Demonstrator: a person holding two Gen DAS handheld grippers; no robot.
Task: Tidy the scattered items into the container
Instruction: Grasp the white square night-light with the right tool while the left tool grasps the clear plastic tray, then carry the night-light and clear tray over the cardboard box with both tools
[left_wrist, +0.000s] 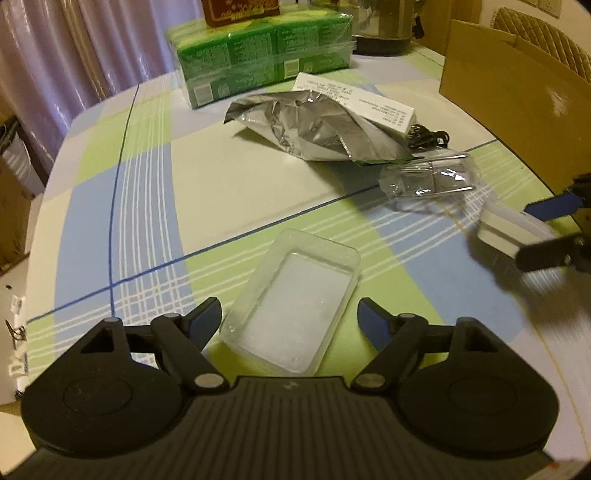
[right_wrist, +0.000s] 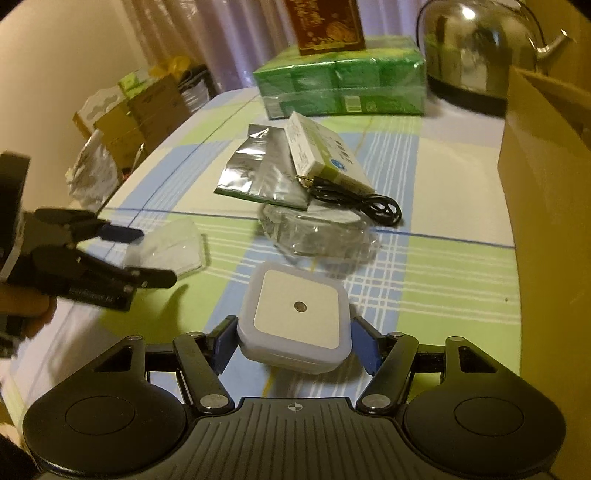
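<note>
From where I stand, the left gripper (left_wrist: 288, 321) hangs with its jaws spread wide either side of the clear plastic container (left_wrist: 295, 299), which lies on the checked tablecloth (left_wrist: 147, 206) close to the near table edge; its near end is cut off behind the gripper body, and it holds nothing I can make out. Between it and the clutter further in there is a stretch of bare cloth. Further along lie a crumpled silver foil pouch (left_wrist: 306, 125), a white carton (right_wrist: 325, 155) whose fine print is too blurred to read, a coiled black cable (right_wrist: 362, 203) and some crinkled clear wrapping (right_wrist: 317, 236), all touching or overlapping. Behind them a green shrink-wrapped multipack (right_wrist: 343, 88) carries a dark red box (right_wrist: 325, 26), its top cropped and lettering illegible. The right gripper (right_wrist: 293, 339) is closed on a white square night light (right_wrist: 295, 321). A cardboard box (right_wrist: 546, 192) walls the right side, a steel kettle (right_wrist: 476, 48) behind it.
</note>
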